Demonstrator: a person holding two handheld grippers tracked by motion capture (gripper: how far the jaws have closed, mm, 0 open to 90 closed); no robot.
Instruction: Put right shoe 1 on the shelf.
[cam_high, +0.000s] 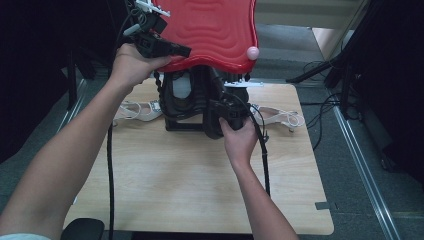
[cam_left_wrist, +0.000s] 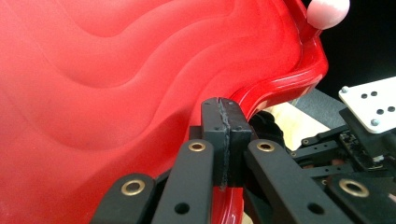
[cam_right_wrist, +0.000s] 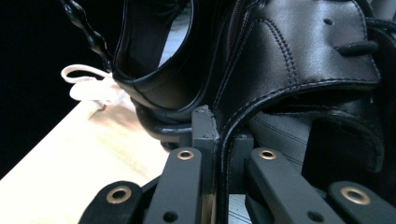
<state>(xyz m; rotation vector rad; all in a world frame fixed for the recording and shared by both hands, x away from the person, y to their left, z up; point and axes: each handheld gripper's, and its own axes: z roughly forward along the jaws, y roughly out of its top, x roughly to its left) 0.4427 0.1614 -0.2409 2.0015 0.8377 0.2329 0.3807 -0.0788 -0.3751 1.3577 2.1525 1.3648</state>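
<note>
A: Counting first: two grippers, two black leather shoes, two white strappy sandals, one red wavy tray (cam_high: 210, 30), one pink ball (cam_high: 252, 52).

B: Grippers?

A: Left gripper (cam_high: 172, 50) is raised at the tray's near-left rim; in the left gripper view its pads (cam_left_wrist: 219, 135) are pressed together, pinching the tray's rim (cam_left_wrist: 275, 84). Right gripper (cam_high: 220, 112) is low on the wooden table (cam_high: 200, 185), clamped on the collar edge of the nearer black shoe (cam_right_wrist: 299, 70); the leather edge runs down between the pads.

B: Where's the second shoe?

A: Just beyond it (cam_right_wrist: 154, 60), opening towards the camera. In the high view both sit at the table's far middle, mostly hidden under the tray.

B: What's cut off?

A: Tray's top and left run out of frame. Toes of the shoes can't be seen. Left sandal (cam_high: 137, 111) is partly covered by the forearm, right sandal (cam_high: 280, 117) is partly behind the right hand (cam_high: 240, 140). Ball sits at the tray's right near corner (cam_left_wrist: 327, 11), top cropped in the left gripper view.

B: Writing, brands?

A: None readable. Shoe lining is pale, too dim for a label.
</note>
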